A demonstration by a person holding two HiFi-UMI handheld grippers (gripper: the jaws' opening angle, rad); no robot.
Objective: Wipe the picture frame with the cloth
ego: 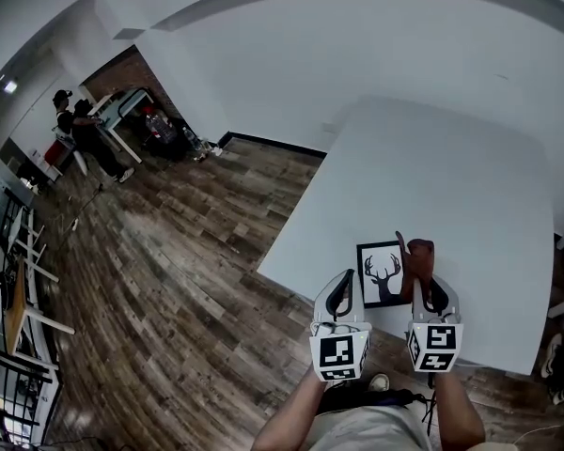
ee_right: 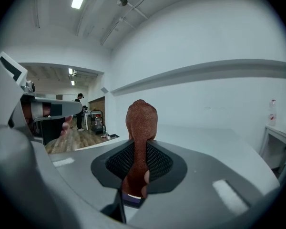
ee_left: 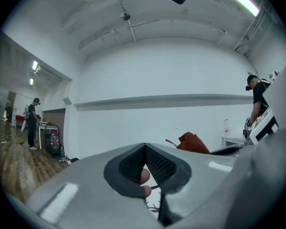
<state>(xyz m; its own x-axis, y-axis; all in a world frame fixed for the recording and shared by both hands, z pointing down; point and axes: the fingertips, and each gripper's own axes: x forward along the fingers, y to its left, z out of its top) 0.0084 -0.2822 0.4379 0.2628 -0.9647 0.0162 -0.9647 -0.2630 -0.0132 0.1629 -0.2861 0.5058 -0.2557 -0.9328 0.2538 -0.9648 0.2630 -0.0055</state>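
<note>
As right gripper (ego: pixel 433 294) jaws clamp cloth (ee_right: pixel 141 116), picture frame (ego: pixel 381 272) lies beside.

A plain white worktop (ego: pixel 470 195) stands on a wood-plank floor (ego: pixel 188 280). A black picture frame (ego: pixel 381 272) holding a stag's-head print lies on it, close to its near edge.

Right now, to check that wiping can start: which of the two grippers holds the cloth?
The right gripper: its jaws pinch the brown cloth. The left gripper has no cloth and sits at the picture frame's edge.
</note>
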